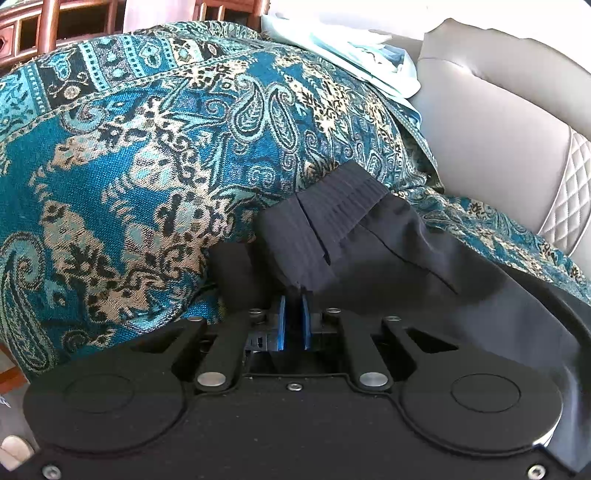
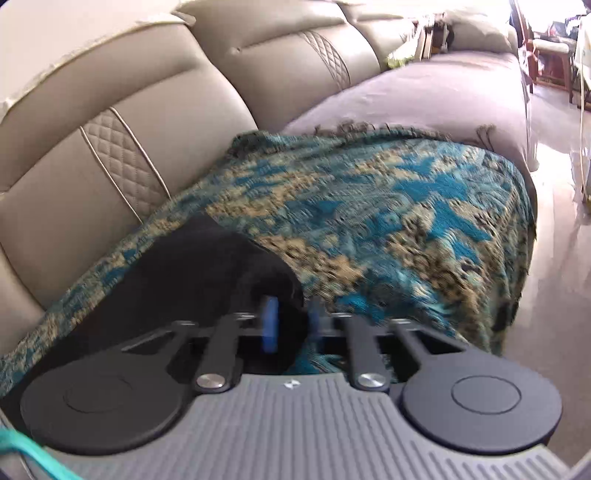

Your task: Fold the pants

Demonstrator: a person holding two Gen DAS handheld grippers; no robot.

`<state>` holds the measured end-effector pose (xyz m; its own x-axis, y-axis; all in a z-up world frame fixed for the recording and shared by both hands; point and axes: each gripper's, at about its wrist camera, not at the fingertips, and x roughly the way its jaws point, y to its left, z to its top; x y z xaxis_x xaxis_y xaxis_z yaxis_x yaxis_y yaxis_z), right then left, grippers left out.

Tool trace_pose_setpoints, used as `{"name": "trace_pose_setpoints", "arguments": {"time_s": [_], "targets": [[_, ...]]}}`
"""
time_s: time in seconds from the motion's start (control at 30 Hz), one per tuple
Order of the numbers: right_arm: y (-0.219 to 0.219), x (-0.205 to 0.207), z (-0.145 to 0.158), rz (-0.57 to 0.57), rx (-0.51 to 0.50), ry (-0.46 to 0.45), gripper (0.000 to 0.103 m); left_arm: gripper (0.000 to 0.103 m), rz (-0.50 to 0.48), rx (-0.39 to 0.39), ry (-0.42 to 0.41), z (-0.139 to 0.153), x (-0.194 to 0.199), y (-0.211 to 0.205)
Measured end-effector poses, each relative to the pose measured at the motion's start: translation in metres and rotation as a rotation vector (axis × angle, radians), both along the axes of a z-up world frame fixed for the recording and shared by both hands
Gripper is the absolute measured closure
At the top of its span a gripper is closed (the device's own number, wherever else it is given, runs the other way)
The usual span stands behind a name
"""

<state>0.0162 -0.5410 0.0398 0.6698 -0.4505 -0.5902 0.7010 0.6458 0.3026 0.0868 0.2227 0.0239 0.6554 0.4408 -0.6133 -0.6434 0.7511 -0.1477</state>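
Observation:
The black pants (image 1: 369, 251) lie on a teal paisley blanket (image 1: 147, 166), their ribbed waistband bunched up in front of me. My left gripper (image 1: 294, 295) is shut on that waistband, its blue pads nearly touching with black cloth pinched between them. In the blurred right wrist view, my right gripper (image 2: 291, 317) has a fold of the pants (image 2: 192, 266) between its blue pads, which stand close together and appear shut on the cloth. The rest of the pants trails off to the left over the blanket (image 2: 388, 221). Cloth hides the fingertips of both grippers.
The blanket covers a beige leather sofa with a quilted backrest (image 2: 110, 110) (image 1: 498, 129). A pale blue cloth (image 1: 369, 55) lies at the blanket's far edge, with wooden furniture (image 1: 55, 26) behind it. A grey seat cover (image 2: 424, 92) runs beyond the blanket, and the floor (image 2: 554, 221) is at right.

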Motion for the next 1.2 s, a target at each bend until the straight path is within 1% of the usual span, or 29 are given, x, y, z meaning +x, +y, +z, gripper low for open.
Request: {"name": "trace_pose_setpoints", "arguments": {"time_s": [0.07, 0.1, 0.13, 0.17, 0.2, 0.33, 0.4, 0.43, 0.47, 0.5, 0.57, 0.6, 0.63, 0.73, 0.77, 0.8, 0.83, 0.87, 0.9, 0.93, 0.97, 1.0, 1.03, 1.1, 1.17, 1.2], "targets": [[0.010, 0.008, 0.009, -0.008, -0.054, -0.019, 0.096, 0.093, 0.004, 0.004, -0.002, 0.000, 0.000, -0.001], [0.018, 0.014, 0.013, 0.005, -0.086, -0.030, 0.096, 0.093, 0.008, 0.004, -0.002, 0.000, 0.000, -0.001], [0.026, 0.020, 0.017, 0.026, -0.116, -0.035, 0.096, 0.092, 0.014, 0.004, -0.002, 0.000, 0.000, -0.002], [0.037, 0.028, 0.020, 0.071, -0.146, -0.034, 0.096, 0.092, 0.018, 0.002, -0.003, 0.000, 0.000, -0.002], [0.047, 0.034, 0.022, 0.130, -0.167, -0.036, 0.096, 0.092, 0.020, 0.002, -0.003, 0.000, 0.000, -0.002], [0.096, 0.059, 0.022, 0.461, -0.249, -0.054, 0.095, 0.092, 0.017, 0.007, -0.006, -0.001, 0.000, 0.000], [0.117, 0.066, 0.020, 0.581, -0.272, -0.041, 0.094, 0.092, 0.015, 0.004, -0.008, -0.001, -0.001, 0.002], [0.125, 0.068, 0.019, 0.618, -0.280, -0.033, 0.091, 0.092, 0.013, 0.002, -0.010, -0.001, -0.001, 0.003], [0.130, 0.068, 0.019, 0.637, -0.292, -0.027, 0.083, 0.092, 0.012, 0.001, -0.011, -0.001, -0.001, 0.004], [0.134, 0.067, 0.019, 0.639, -0.307, -0.025, 0.070, 0.092, 0.011, -0.002, -0.013, -0.001, -0.002, 0.005], [0.133, 0.061, 0.022, 0.588, -0.336, -0.032, 0.063, 0.092, 0.010, -0.004, -0.018, -0.001, -0.003, 0.004], [0.129, 0.057, 0.024, 0.537, -0.334, -0.033, 0.057, 0.092, 0.011, -0.004, -0.019, -0.001, -0.004, 0.003], [0.120, 0.052, 0.026, 0.471, -0.323, -0.043, 0.054, 0.092, 0.012, -0.004, -0.021, -0.001, -0.004, 0.003], [0.077, 0.032, 0.029, 0.189, -0.232, -0.092, 0.054, 0.092, 0.013, -0.002, -0.025, -0.002, -0.005, 0.001], [0.059, 0.022, 0.029, 0.056, -0.187, -0.096, 0.054, 0.092, 0.013, -0.002, -0.026, -0.002, -0.006, 0.001], [0.043, 0.014, 0.026, -0.052, -0.142, -0.095, 0.053, 0.092, 0.014, -0.003, -0.028, -0.002, -0.006, 0.001], [0.028, 0.005, 0.023, -0.152, -0.091, -0.090, 0.061, 0.092, 0.015, -0.004, -0.030, -0.002, -0.006, 0.001], [0.012, -0.005, 0.017, -0.237, -0.029, -0.086, 0.064, 0.092, 0.017, -0.003, -0.031, -0.003, -0.007, 0.000], [0.000, -0.012, 0.012, -0.278, 0.022, -0.079, 0.064, 0.092, 0.020, -0.003, -0.031, -0.003, -0.007, -0.001], [-0.010, -0.017, 0.007, -0.293, 0.073, -0.070, 0.064, 0.092, 0.022, -0.001, -0.032, -0.003, -0.007, -0.001], [-0.017, -0.020, 0.002, -0.282, 0.105, -0.069, 0.064, 0.092, 0.024, 0.001, -0.031, -0.002, -0.006, -0.002], [-0.021, -0.020, -0.002, -0.248, 0.132, -0.071, 0.062, 0.091, 0.025, 0.004, -0.029, -0.002, -0.006, -0.002], [-0.022, -0.018, -0.005, -0.213, 0.144, -0.070, 0.059, 0.091, 0.026, 0.006, -0.027, -0.002, -0.006, -0.002], [-0.023, -0.007, -0.010, -0.127, 0.161, -0.051, 0.058, 0.090, 0.028, 0.008, -0.023, -0.002, -0.004, -0.003], [-0.022, 0.004, -0.011, -0.078, 0.151, -0.059, 0.070, 0.090, 0.029, 0.007, -0.021, -0.001, -0.003, -0.003], [-0.024, 0.004, -0.012, -0.057, 0.181, -0.085, 0.085, 0.090, 0.030, 0.005, -0.021, -0.001, -0.003, -0.003]]}}
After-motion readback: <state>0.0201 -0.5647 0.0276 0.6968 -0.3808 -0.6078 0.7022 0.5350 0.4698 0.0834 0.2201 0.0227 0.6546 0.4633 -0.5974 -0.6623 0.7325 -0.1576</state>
